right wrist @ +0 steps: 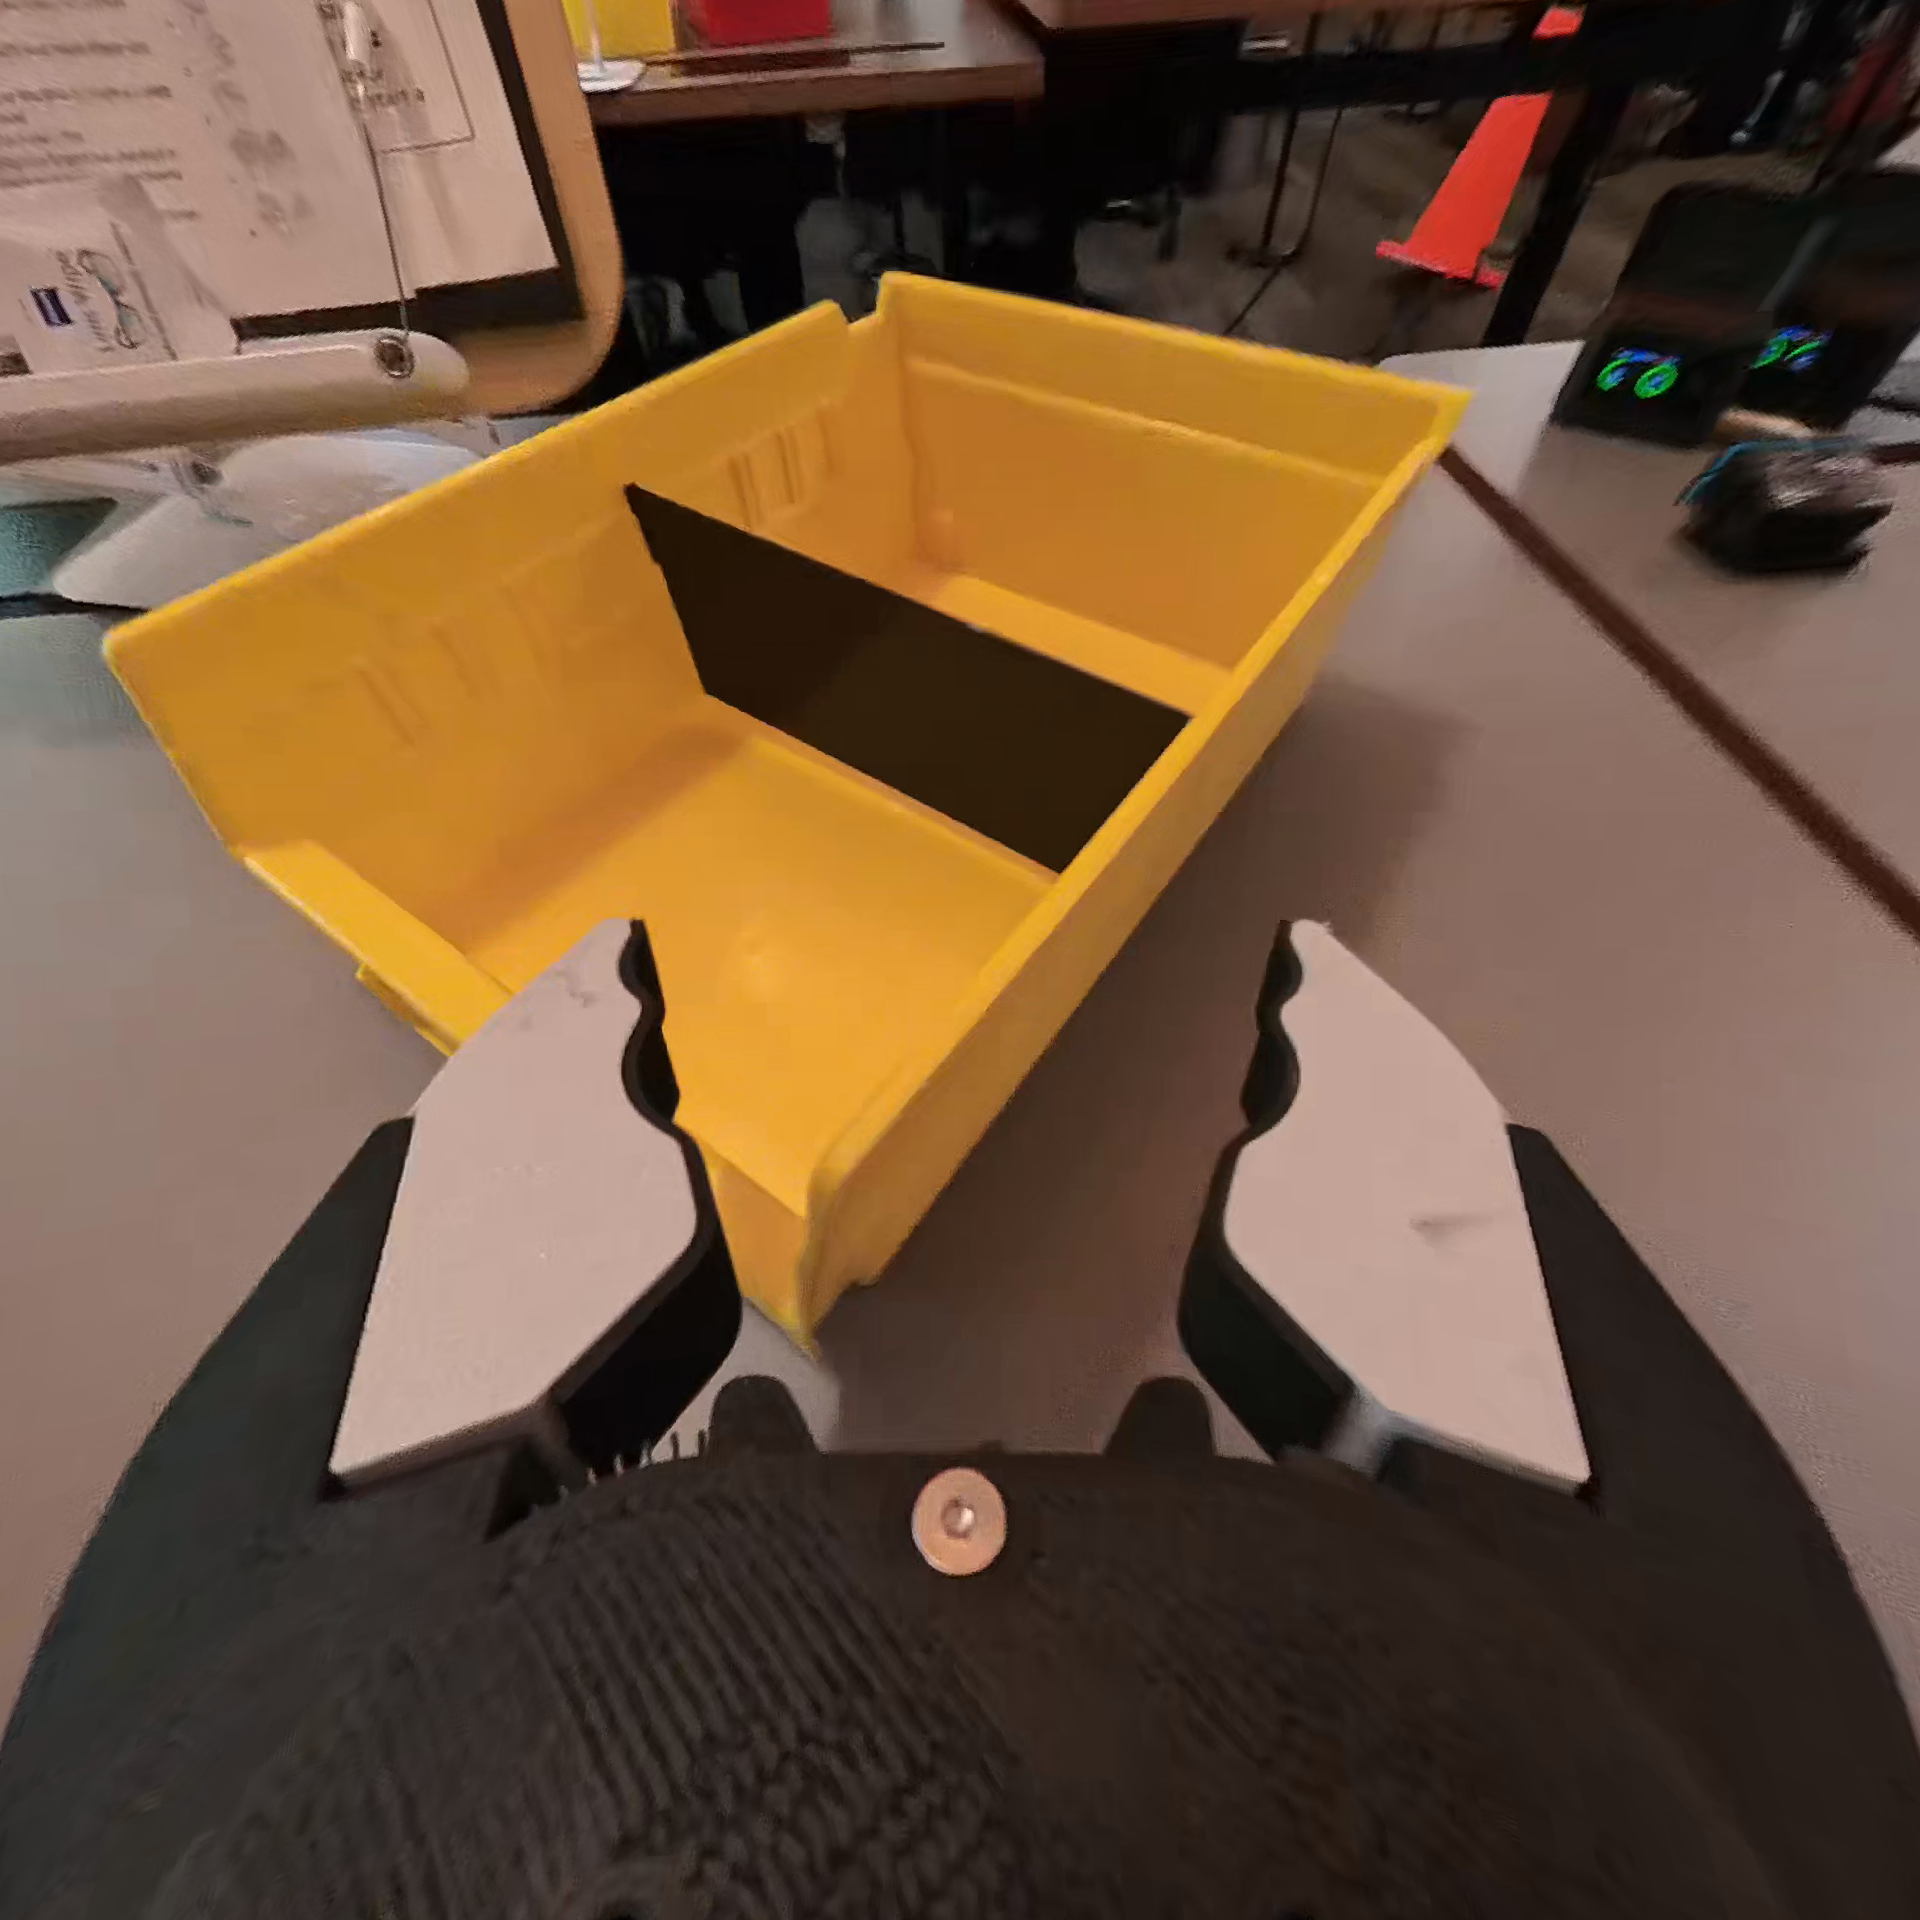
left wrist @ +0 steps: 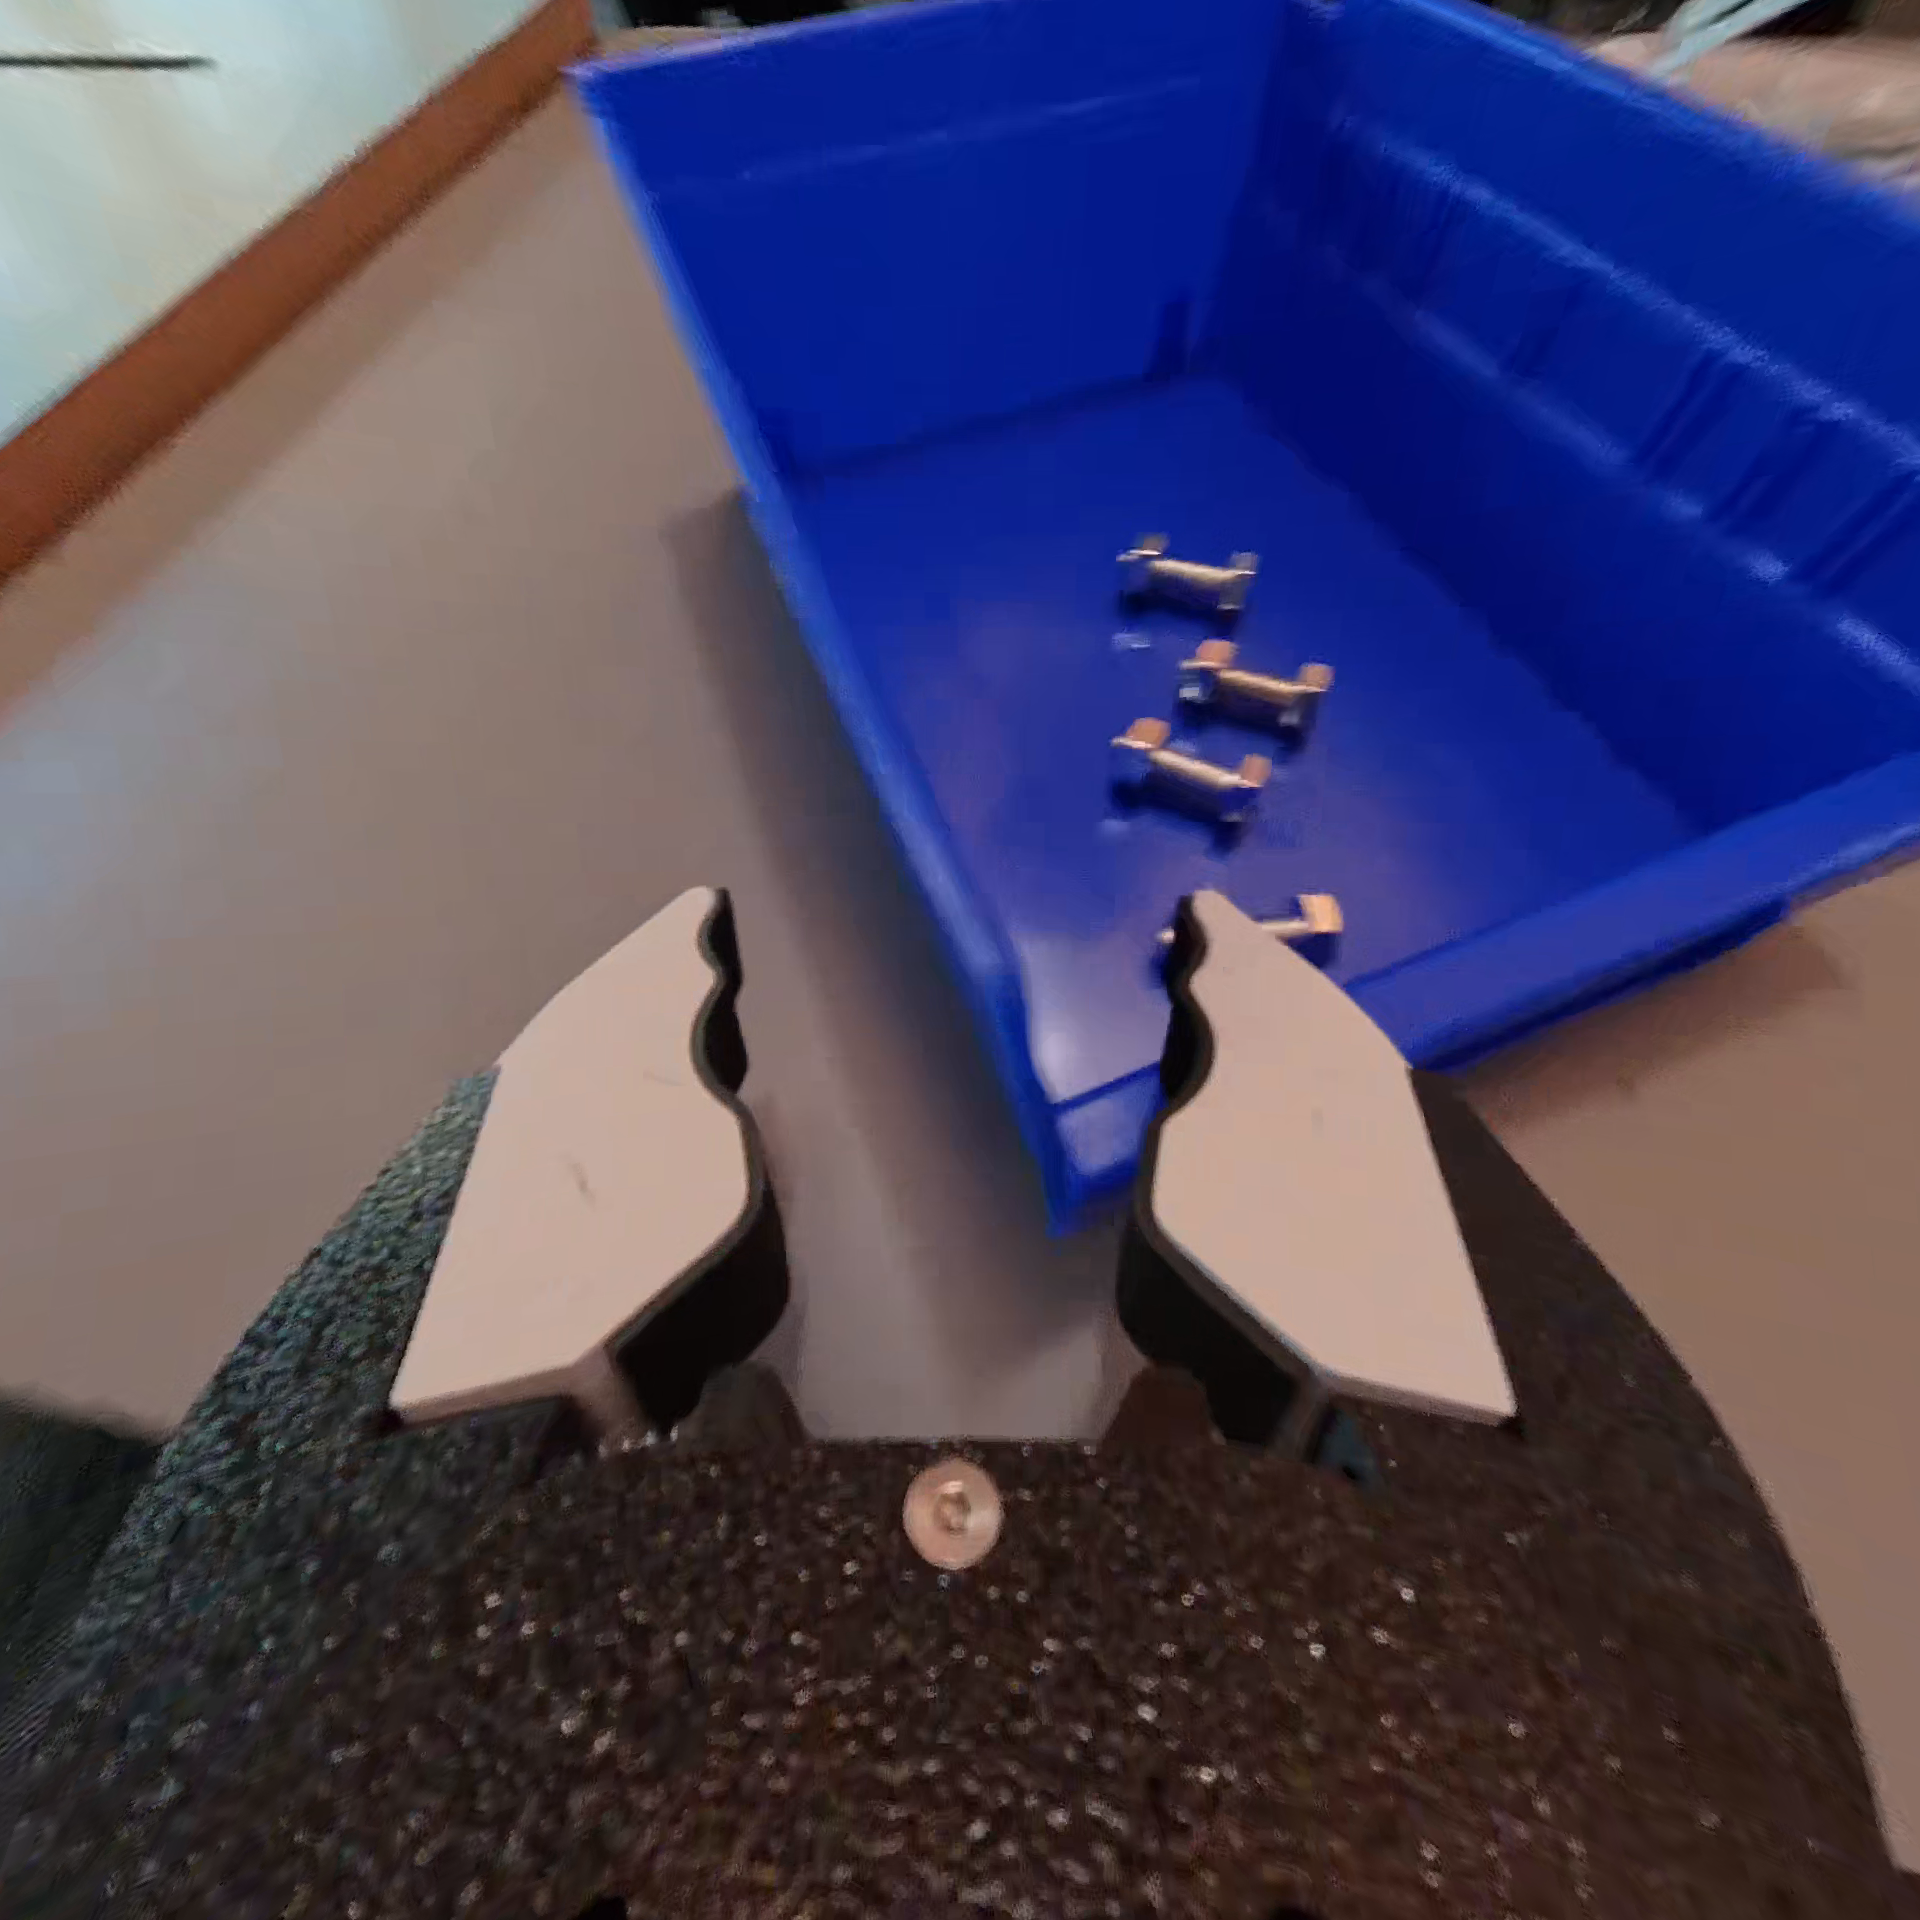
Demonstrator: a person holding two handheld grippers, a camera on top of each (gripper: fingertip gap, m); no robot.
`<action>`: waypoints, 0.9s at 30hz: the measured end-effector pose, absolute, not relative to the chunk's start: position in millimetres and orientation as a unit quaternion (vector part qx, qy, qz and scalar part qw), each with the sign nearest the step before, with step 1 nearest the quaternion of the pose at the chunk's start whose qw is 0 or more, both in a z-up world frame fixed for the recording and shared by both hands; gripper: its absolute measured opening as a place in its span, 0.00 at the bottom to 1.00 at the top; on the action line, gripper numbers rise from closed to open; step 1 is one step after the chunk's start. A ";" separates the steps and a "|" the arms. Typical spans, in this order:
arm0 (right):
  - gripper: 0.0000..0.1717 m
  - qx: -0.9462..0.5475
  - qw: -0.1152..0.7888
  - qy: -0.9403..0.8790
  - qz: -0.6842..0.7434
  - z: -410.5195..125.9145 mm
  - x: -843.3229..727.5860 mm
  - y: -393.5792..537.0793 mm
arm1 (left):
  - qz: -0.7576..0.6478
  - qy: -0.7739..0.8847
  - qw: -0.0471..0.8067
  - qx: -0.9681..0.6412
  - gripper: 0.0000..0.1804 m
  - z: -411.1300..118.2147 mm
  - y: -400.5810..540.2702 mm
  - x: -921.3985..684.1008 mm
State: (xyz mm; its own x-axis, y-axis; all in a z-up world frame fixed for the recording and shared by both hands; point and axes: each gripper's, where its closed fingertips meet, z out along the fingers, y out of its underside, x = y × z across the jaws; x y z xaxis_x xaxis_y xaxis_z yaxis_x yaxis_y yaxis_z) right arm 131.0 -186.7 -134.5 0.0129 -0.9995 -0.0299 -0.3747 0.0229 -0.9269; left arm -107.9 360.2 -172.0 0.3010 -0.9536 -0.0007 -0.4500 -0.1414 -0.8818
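While both claws hang over the grey counter (left wrist: pixel 312 831), neither grips anything.

Left claw (left wrist: pixel 956 925): fingers spread wide, nothing between the pads but bare counter and the near corner of a blue bin (left wrist: pixel 1039 312). Its right fingertip (left wrist: pixel 1210 935) overlaps the bin's near end in view (contact can't be judged, pic is blurred). Four small silver bolt-like parts lie on the bin floor: one far (left wrist: pixel 1187 578), two mid (left wrist: pixel 1255 686) (left wrist: pixel 1190 771), and one near (left wrist: pixel 1311 918) that sits just behind the right fingertip, partly hidden by it. A wood strip (left wrist: pixel 260 312) edges the counter at left.

Right claw (right wrist: pixel 961 945): spread wider, also bare. Its left fingertip (right wrist: pixel 613 966) sits in front of the near compartment of a yellow bin (right wrist: pixel 416 707); the bin's right wall and near corner show between the fingers, w/ no pad pressing on it. A black divider (right wrist: pixel 914 686) splits the bin into near and far compartments, and neither shows any contents.

Behind the yellow bin, at left: a white stand (right wrist: pixel 229 384) w/ printed papers (right wrist: pixel 208 135). At right, across a dark seam in the counter: two black devices w/ lit green-blue marks (right wrist: pixel 1642 374), and a blurred dark object (right wrist: pixel 1787 509). An orange cone (right wrist: pixel 1475 197) stands on the floor beyond.
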 end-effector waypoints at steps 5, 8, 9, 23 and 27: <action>0.58 -0.603 0.394 0.563 -0.404 -154.5 150.2 -168.1 | -0.390 0.453 0.388 -0.702 0.20 -166.3 365.4 -76.4; 0.47 -0.613 0.390 0.559 -0.400 -156.5 154.0 -177.1 | -0.356 0.443 0.448 -0.690 0.03 -158.6 406.7 -64.0; 0.36 -0.610 0.386 0.559 -0.408 -155.0 153.4 -187.9 | -0.342 0.456 0.453 -0.685 0.01 -158.3 417.1 -58.3; 0.03 -0.633 0.368 0.547 -0.407 -152.4 171.6 -305.8 | -0.356 0.485 0.429 -0.674 0.01 -159.0 483.0 14.6; 0.06 -0.646 0.366 0.530 -0.410 -143.0 166.4 -310.0 | -0.376 0.485 0.417 -0.671 0.08 -151.2 477.5 14.3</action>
State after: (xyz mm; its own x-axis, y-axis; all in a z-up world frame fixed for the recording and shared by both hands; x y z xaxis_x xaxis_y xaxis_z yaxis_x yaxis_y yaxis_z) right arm 166.4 -310.0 -143.0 0.1014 -0.9848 0.1411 -0.3853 -0.1696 -0.9071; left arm 14.3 477.5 -151.2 0.2469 -0.9639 0.0996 -0.3377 -0.1819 -0.9235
